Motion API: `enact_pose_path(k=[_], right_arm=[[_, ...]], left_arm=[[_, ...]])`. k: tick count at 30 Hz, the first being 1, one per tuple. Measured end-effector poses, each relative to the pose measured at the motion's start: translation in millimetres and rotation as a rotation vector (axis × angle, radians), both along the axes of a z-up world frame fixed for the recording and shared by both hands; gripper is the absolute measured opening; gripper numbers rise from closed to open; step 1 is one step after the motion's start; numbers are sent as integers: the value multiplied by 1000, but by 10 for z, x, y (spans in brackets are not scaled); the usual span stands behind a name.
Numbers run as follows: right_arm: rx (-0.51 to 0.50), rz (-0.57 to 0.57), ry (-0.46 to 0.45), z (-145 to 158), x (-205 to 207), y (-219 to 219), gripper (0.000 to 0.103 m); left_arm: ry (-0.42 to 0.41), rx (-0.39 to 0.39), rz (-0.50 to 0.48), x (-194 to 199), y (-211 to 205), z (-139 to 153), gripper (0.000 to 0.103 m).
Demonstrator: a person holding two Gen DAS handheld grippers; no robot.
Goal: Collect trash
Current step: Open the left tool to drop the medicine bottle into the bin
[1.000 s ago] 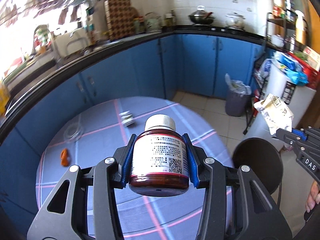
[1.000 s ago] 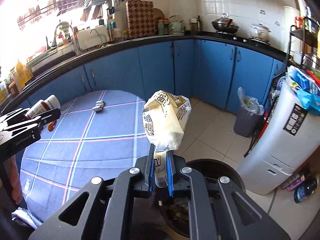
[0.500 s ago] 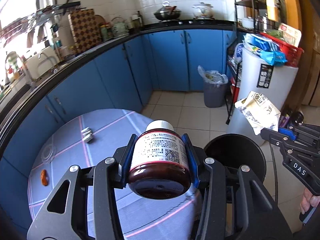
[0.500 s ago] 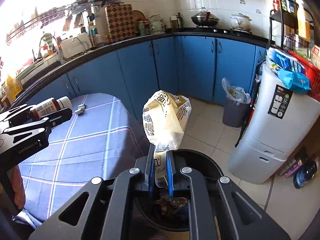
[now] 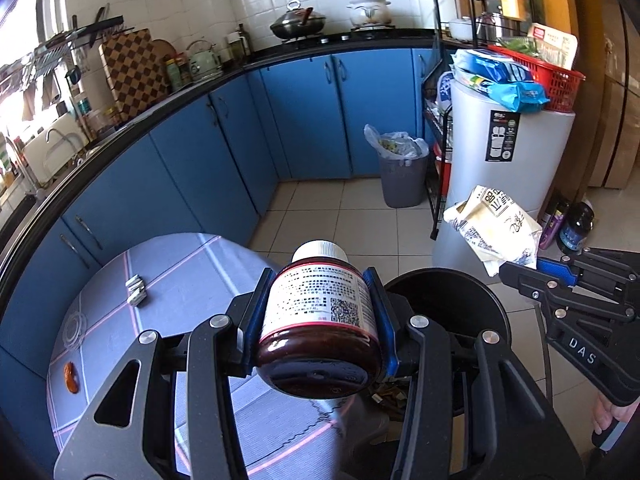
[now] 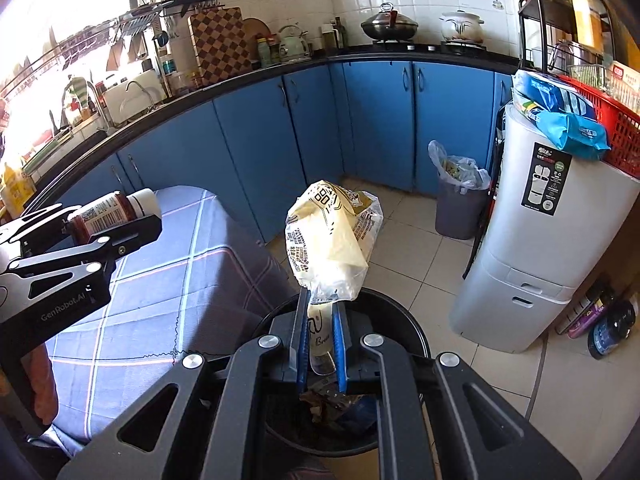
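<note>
Bottle [image 5: 318,320] first: my left gripper [image 5: 318,316] pinches a brown bottle with a white cap and a white printed label, its blue pads pressed against both sides of the body. I hold it lying along the fingers, cap pointing away from me, above the edge of the round table [image 5: 176,264] where the blue checked cloth ends.

My right gripper [image 6: 320,320] is clamped on the lower tail of a crumpled yellow-and-clear plastic bread bag [image 6: 330,236], which stands up above the narrow gap between the blue pads. From the left wrist camera I see the same bag [image 5: 494,228] sticking out of the right gripper's [image 5: 520,270] tip.

Directly below both tools sits a black round trash bin [image 6: 408,324] on the tiled floor, just beside the table; some scraps lie at its bottom. The bag hangs over the bin's opening, and the bottle sits near its left rim [image 5: 448,274].

On the cloth, well apart from my tools, lie a small silvery wrapper [image 5: 136,290], an orange scrap [image 5: 70,378] near the far edge and a clear ring-shaped piece of plastic [image 5: 76,326]. A grey lined bin [image 5: 400,176] stands by the blue cabinets.
</note>
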State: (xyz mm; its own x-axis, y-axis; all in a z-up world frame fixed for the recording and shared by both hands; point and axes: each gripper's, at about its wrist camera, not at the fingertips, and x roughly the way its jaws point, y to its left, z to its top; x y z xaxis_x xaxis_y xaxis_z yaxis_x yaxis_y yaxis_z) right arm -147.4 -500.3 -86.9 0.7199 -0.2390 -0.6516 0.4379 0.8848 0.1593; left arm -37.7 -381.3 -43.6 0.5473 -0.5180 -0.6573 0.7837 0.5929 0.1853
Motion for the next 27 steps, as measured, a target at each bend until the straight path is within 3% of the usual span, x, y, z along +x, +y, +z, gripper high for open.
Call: enact_pose_path(k=[27], right_arm=[[-25, -28, 9, -38, -150, -144, 10]], left_arm=[[-18, 28, -44, -171, -289, -27, 48]])
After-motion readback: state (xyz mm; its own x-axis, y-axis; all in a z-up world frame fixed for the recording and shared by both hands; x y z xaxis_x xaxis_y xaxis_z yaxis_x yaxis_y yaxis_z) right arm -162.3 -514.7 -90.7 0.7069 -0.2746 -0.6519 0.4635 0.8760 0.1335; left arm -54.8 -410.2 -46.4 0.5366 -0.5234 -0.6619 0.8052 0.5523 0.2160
